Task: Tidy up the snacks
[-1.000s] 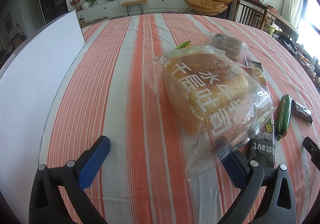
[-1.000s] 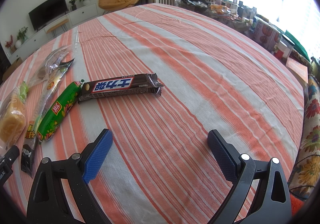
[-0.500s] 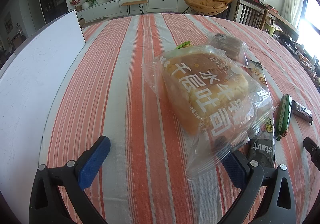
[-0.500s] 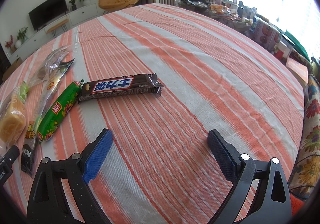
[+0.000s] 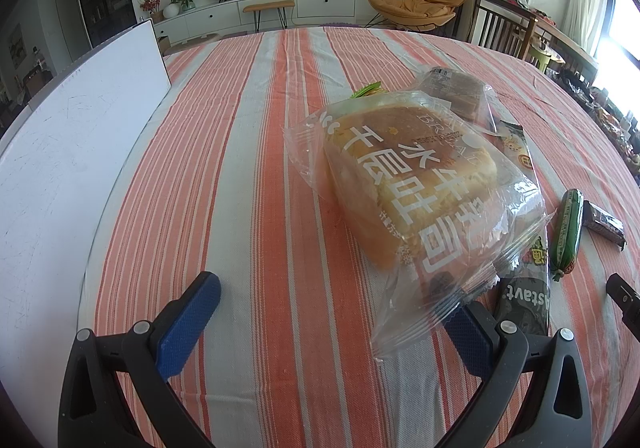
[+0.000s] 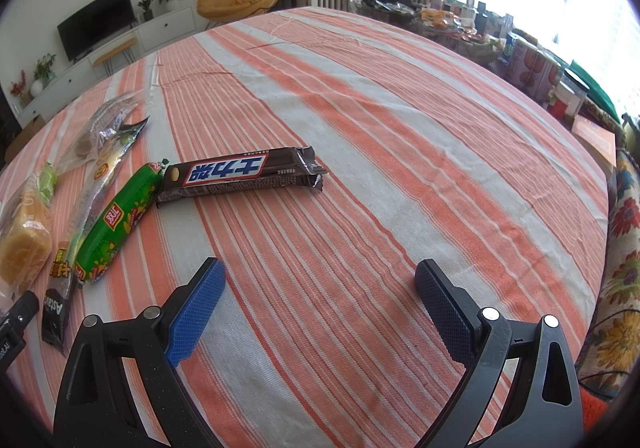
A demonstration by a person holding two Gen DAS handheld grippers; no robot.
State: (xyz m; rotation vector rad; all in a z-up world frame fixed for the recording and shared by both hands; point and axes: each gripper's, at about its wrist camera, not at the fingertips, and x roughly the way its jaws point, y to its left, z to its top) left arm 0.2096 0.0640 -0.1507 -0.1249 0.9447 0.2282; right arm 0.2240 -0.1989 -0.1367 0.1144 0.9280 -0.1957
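the left gripper (image 5: 332, 312) is low over the striped tablecloth (image 5: 256, 152), level and pointing toward 12 o'clock, its blue-padded fingers (image 5: 188, 322) spread wide with nothing between them. the right-hand pad sits under the loose near corner of the bread bag (image 5: 416, 200), which overlaps it at about 4 o'clock in the left wrist view; whether plastic and pad touch cannot be told. the bread bag lies at 1 o'clock from this gripper, its clear wrapper printed with white characters.

the right gripper (image 6: 318, 304) is also low and level, jaws fully apart and empty, aimed across bare cloth. the chocolate bar (image 6: 240, 176) lies flat at 11 o'clock from it, well apart from the pads, its torn end pointing to 3 o'clock. its other end touches the tip of the green sausage (image 6: 116, 220), which runs down toward 8 o'clock.

behind the bread bag at 1 o'clock lies a second clear bag with a dark cake (image 5: 456, 88), partly hidden by the bread. a long dark snack packet (image 5: 524, 288) lies just beside the bread bag, its upper part tucked under it, with the green sausage just to its right. a white board (image 5: 68, 152) covers the table's edge at 9 to 10 o'clock in the left wrist view. nothing lies between the right gripper and the chocolate bar.
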